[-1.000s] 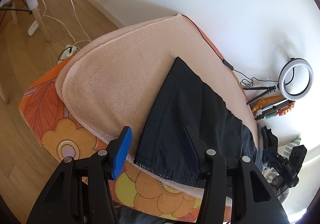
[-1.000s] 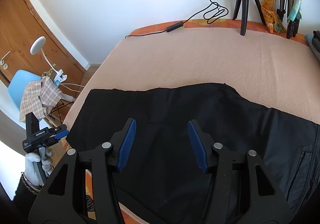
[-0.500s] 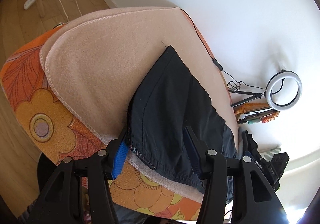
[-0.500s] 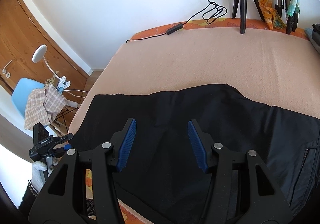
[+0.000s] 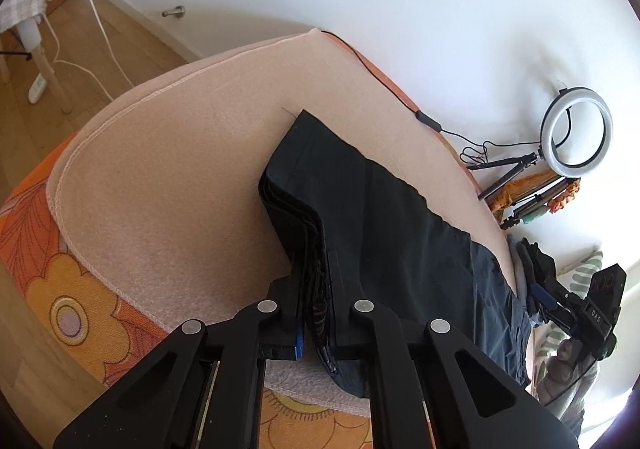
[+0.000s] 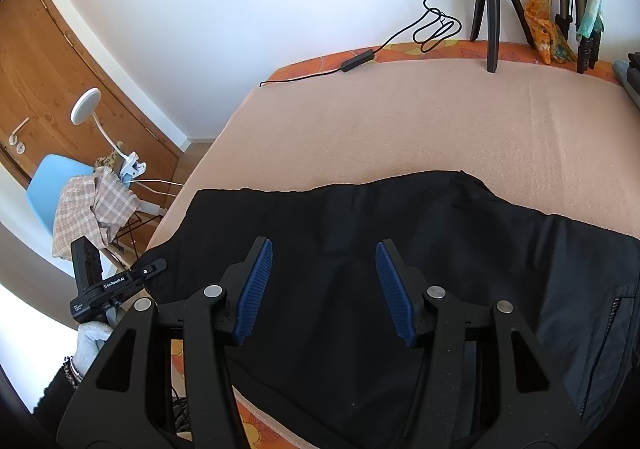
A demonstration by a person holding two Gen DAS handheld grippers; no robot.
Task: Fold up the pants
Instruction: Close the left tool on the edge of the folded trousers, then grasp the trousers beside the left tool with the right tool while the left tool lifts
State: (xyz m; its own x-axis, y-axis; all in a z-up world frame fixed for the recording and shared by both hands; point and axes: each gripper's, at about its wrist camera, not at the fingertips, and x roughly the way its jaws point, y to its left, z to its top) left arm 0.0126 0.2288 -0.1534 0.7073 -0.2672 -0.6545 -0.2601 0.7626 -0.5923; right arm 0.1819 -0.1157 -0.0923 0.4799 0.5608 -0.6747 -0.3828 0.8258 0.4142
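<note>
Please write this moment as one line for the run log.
left hand-held gripper: shut on pants hem | right hand-held gripper: open over pants, holding nothing | pants: on blanket

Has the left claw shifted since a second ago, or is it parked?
Yes. The left claw has slid in over the bed edge onto the pants hem, and its jaws are now pinched on the fabric.

Black plastic right tongs [image 6: 324, 289] with ribbed blue pads [image 6: 254, 291], silver screws at the pivots. Left of them: white glove [image 6: 90, 345], dark sleeve, black left tongs [image 5: 316, 313] with white lettering.
</note>
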